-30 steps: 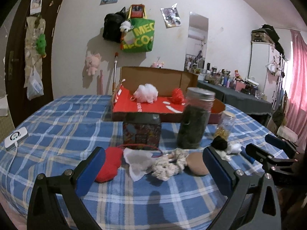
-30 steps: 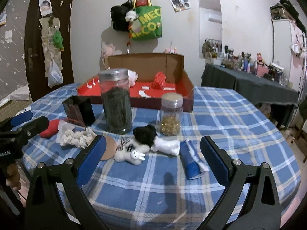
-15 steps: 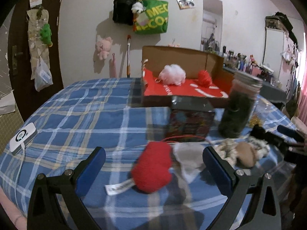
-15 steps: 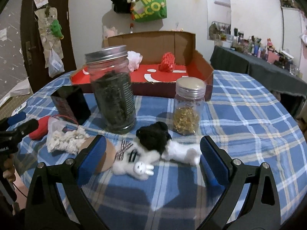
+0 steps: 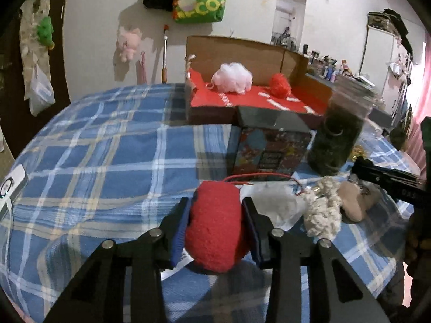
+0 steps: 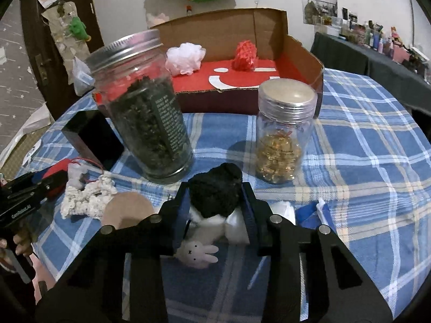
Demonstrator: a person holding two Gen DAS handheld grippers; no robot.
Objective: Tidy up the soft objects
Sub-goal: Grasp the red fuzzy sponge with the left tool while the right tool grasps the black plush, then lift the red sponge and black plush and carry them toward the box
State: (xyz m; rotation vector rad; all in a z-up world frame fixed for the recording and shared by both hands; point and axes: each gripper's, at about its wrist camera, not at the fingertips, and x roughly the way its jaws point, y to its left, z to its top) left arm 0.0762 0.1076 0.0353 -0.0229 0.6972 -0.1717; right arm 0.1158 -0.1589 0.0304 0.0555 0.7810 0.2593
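My left gripper [image 5: 215, 204] is shut on a red plush toy [image 5: 214, 226] low over the plaid tablecloth [image 5: 107, 161]. My right gripper [image 6: 214, 192] is shut on a black-and-white plush toy [image 6: 215, 188] with a small white bunny [image 6: 198, 253] hanging below it. A cardboard box with a red floor [image 5: 258, 99] stands at the back and holds a white pouf [image 5: 233, 78] and a red knitted ball [image 5: 280, 84]. A cream knitted piece [image 5: 323, 210] and a tan round pad [image 5: 355, 204] lie to the right of the red toy.
A dark printed tin [image 5: 269, 148], a tall jar of dark leaves [image 6: 145, 118] and a small jar of gold bits [image 6: 282, 134] stand in front of the box. A blue tube [image 6: 315, 212] lies right of my right gripper. A white device [image 5: 10, 185] lies at the table's left edge.
Both grippers moved forward and down and shut: the left on the red plush toy, the right on the black-and-white plush toy.
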